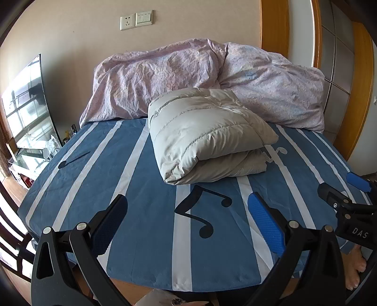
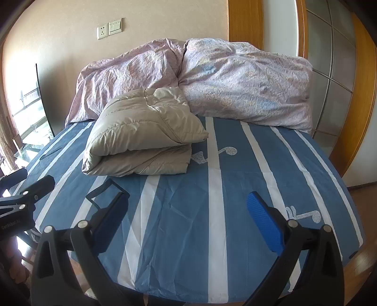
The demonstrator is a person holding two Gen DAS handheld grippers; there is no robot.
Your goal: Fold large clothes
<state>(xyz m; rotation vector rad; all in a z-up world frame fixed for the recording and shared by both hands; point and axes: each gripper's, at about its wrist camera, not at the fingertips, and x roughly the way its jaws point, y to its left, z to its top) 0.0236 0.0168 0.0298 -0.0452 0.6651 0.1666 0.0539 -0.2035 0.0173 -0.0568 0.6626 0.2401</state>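
Jacket folded into a gray bundle, sitting mid-bed on sheet, back edge touching the duvet. Left gripper wide open, empty, hovering over bed's near edge. Right gripper same: fingers apart, nothing held. Both well short of jacket.

Bedroom around a striped bed

The sheet is blue with white stripes and dark music notes. A crumpled pink duvet is heaped along its far edge, against a beige wall carrying a socket and a switch. A TV stands at the left, reflecting windows, with small clutter just beside it. Wooden door frames and frosted glass panels fill the right side.
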